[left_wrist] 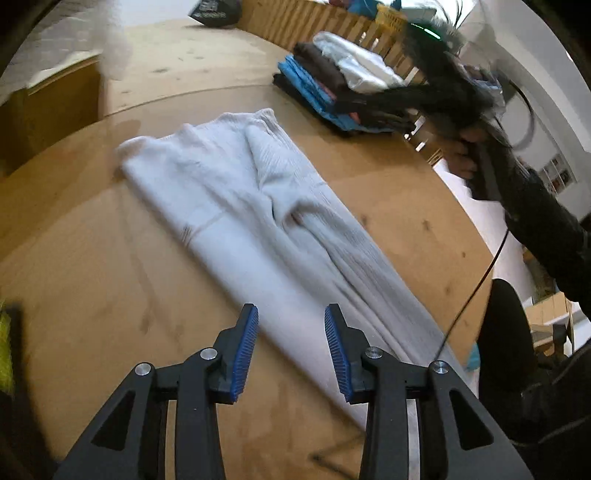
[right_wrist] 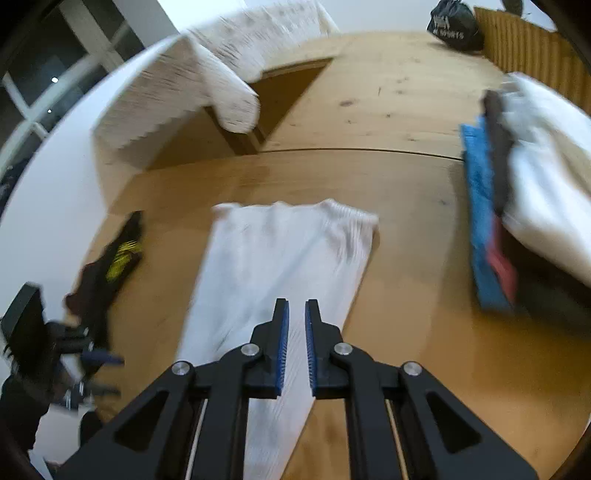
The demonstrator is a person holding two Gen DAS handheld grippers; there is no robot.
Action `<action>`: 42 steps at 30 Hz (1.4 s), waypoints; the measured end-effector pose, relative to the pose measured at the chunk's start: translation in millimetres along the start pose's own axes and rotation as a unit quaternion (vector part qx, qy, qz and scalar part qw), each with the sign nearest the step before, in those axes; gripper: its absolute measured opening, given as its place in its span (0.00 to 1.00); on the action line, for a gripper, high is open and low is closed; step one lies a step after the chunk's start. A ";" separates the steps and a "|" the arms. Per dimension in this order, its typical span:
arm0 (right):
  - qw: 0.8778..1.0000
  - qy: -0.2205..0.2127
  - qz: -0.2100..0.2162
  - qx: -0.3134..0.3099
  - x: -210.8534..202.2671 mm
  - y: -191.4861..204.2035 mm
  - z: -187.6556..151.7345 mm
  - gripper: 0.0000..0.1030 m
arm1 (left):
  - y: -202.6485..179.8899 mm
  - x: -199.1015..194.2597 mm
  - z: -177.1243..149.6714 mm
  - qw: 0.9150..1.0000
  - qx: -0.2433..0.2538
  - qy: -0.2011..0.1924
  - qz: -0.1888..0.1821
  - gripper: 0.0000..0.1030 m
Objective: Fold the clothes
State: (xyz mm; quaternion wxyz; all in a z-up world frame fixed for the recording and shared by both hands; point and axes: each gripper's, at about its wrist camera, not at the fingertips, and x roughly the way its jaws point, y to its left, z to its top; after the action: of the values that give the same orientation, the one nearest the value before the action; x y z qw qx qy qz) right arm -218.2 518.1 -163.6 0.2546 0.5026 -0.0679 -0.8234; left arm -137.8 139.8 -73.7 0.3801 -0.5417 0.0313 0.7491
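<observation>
A long white ribbed garment (left_wrist: 251,206) lies flat on the wooden table (left_wrist: 92,258), folded lengthwise into a narrow strip. My left gripper (left_wrist: 291,314) hovers open over its near end, with nothing between the blue pads. In the right wrist view the same garment (right_wrist: 280,251) stretches away below my right gripper (right_wrist: 297,306), whose fingers stand only narrowly apart and hold nothing. In the left wrist view the right gripper (left_wrist: 436,92) is a dark blur in the air at the upper right, held by a hand.
A stack of folded clothes (left_wrist: 332,85), blue, dark and white, sits at the table's far right (right_wrist: 517,206). A black and yellow garment (right_wrist: 114,266) lies at the left edge. A white woven seat (right_wrist: 177,85) and a black bag (right_wrist: 454,26) are beyond the table.
</observation>
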 end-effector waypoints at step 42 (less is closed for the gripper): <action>0.992 0.094 -0.052 0.073 -50.1 47.2 -311.7 0.37 | -119.6 28.1 -157.4 0.992 -0.120 0.028 -0.002 0.42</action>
State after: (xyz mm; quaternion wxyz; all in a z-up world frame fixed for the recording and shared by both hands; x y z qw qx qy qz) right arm 85.4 546.7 -257.9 0.1792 0.5978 -0.0768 -0.7776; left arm 54.8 167.4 -118.3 0.3122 -0.6046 -0.0491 0.7311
